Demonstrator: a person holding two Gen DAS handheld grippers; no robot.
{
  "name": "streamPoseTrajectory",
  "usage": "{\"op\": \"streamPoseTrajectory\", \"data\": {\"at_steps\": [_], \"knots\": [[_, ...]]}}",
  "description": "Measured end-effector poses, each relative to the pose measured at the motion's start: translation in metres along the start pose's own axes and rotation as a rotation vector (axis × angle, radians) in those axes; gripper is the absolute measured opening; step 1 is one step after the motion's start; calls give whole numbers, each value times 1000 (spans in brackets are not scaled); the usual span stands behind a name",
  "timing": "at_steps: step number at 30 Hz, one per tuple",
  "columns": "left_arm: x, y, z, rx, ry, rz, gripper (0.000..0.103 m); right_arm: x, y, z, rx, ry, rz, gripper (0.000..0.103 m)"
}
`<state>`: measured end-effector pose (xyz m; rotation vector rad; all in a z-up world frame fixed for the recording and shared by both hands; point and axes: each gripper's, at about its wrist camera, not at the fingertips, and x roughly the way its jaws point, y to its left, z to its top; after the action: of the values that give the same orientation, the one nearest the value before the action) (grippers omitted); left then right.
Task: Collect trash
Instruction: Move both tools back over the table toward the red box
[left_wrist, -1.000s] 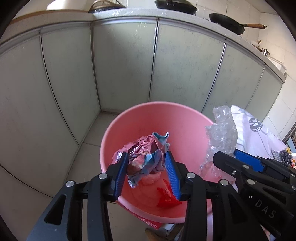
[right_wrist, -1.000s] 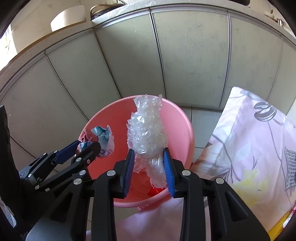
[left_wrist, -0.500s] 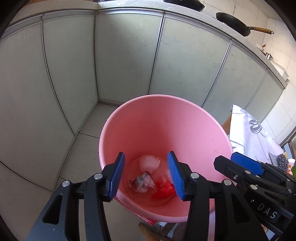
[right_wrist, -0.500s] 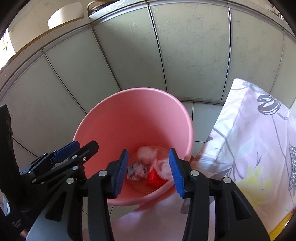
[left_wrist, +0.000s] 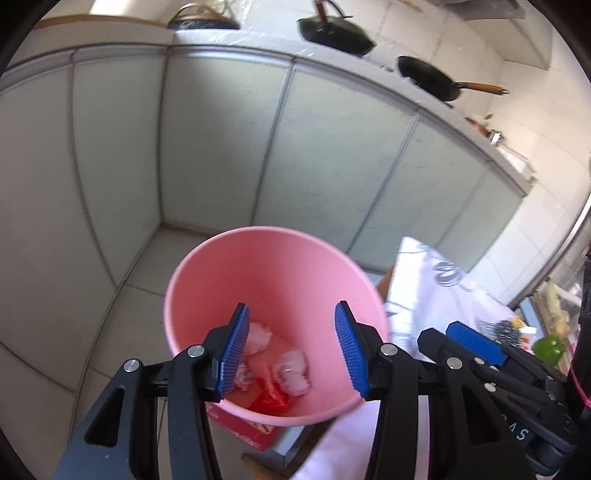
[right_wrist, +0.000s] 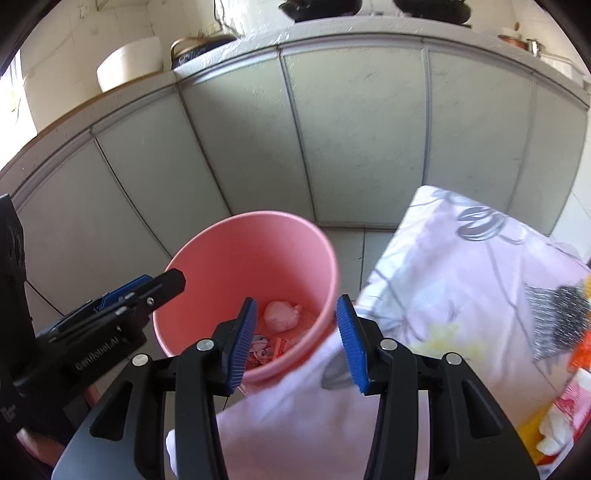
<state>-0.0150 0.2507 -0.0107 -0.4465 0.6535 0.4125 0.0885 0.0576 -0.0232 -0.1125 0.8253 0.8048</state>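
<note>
A pink bucket (left_wrist: 273, 266) stands on the tiled floor below the table edge; it also shows in the right wrist view (right_wrist: 251, 254). Crumpled trash lies at its bottom: a clear plastic wad (left_wrist: 295, 371), a red wrapper (left_wrist: 271, 395), a pale wad (right_wrist: 282, 314) and a printed wrapper (right_wrist: 260, 347). My left gripper (left_wrist: 291, 347) is open and empty above the bucket. My right gripper (right_wrist: 297, 341) is open and empty over the bucket's near rim and the cloth's edge. Each gripper shows at the side of the other's view.
Grey cabinet doors (left_wrist: 221, 147) wall the floor behind the bucket, with pans (left_wrist: 432, 79) on the counter above. A pale floral tablecloth (right_wrist: 461, 277) covers the table at right, with a steel scourer (right_wrist: 557, 314) and bits of packaging (right_wrist: 565, 417) on it.
Both grippers opened a second ago and dropped the printed wrapper and the bubble wrap into the bucket. Since then both have lifted and drawn back, jaws wider.
</note>
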Motion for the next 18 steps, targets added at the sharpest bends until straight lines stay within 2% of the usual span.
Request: {"op": "streamPoseTrajectory", "data": {"at_steps": [9,18], "knots": [[-22,-62,-13,160,-25,-143,47,-58,-44,-27,79,-24,-107,46],[-18,-140,-41,336,58,-322,47,-107,-123,-66,287,-50,-225,46]]}}
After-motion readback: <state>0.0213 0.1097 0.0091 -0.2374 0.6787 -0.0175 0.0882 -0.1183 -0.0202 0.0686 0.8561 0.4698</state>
